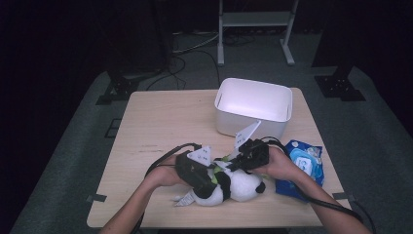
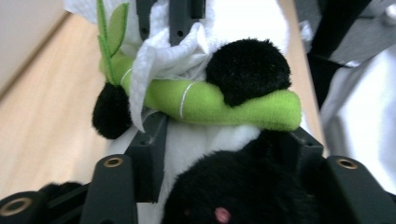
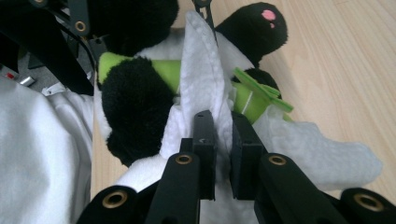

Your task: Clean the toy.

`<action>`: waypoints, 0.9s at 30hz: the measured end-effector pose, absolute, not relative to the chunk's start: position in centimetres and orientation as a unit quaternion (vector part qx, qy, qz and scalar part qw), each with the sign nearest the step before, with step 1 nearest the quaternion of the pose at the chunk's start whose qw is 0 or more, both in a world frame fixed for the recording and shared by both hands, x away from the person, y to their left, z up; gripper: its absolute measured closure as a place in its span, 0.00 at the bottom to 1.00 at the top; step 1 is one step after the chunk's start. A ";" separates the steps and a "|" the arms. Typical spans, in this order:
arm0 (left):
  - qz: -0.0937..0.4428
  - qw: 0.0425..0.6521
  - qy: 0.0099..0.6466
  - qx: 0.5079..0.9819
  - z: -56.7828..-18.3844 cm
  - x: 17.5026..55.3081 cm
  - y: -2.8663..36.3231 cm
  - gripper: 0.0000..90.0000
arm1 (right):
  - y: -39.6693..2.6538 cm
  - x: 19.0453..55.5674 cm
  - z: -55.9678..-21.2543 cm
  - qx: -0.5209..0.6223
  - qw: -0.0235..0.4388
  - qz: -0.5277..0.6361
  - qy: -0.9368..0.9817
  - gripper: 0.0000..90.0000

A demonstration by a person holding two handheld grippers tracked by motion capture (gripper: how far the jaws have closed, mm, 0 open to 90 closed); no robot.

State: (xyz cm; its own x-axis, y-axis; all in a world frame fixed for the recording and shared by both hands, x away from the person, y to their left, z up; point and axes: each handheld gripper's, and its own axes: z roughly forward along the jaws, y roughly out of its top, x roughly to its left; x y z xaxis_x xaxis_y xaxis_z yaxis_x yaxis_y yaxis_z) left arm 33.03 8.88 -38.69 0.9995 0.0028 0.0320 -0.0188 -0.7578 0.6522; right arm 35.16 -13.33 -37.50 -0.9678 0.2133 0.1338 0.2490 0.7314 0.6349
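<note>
1. Nearest the person, the plush panda (image 1: 229,187) lies on its side close to the near edge of the surface (image 1: 160,122), right of centre. There is little room toward the person, and a white tag sticks out at its left.
2. The left hand-held gripper (image 1: 197,173) comes in from the left and clamps the panda's body between narrow jaws. I judge this is to pin the toy steady while the other hand works on it.
3. The right hand-held gripper (image 3: 223,154) has its jaws nearly together, pinching a white wipe (image 3: 205,98). The wipe is pressed against the panda's chest beside the green bamboo stalk (image 3: 243,100) it hugs, apparently to clean the plush.
4. Just right of the panda, a blue wipes packet (image 1: 303,165) lies near the surface's right edge, crowding that side.
5. Farther off, a white bin (image 1: 253,105) stands at the far right. The whole left half of the surface is bare wood, the best room for moving.
</note>
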 end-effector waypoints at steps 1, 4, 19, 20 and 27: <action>0.016 0.348 -0.004 0.937 -38.7 33.0 8.9 0.49 | -13.3 35.2 -37.5 -0.124 0.026 -0.345 -0.930 0.91; 0.042 0.344 -0.013 0.938 -38.5 33.1 8.8 0.52 | -13.5 35.3 -37.4 -0.126 0.021 -0.347 -0.929 0.91; -0.009 0.366 0.024 0.930 -38.0 33.9 9.0 0.39 | -13.1 35.4 -37.7 -0.126 0.033 -0.336 -0.933 0.91; -0.012 0.367 0.025 0.930 -37.9 34.0 9.0 0.39 | -13.2 35.4 -37.7 -0.126 0.033 -0.337 -0.932 0.91; -0.046 0.419 0.039 0.906 -36.7 34.4 10.1 0.41 | -13.3 35.3 -37.9 -0.125 0.037 -0.338 -0.932 0.91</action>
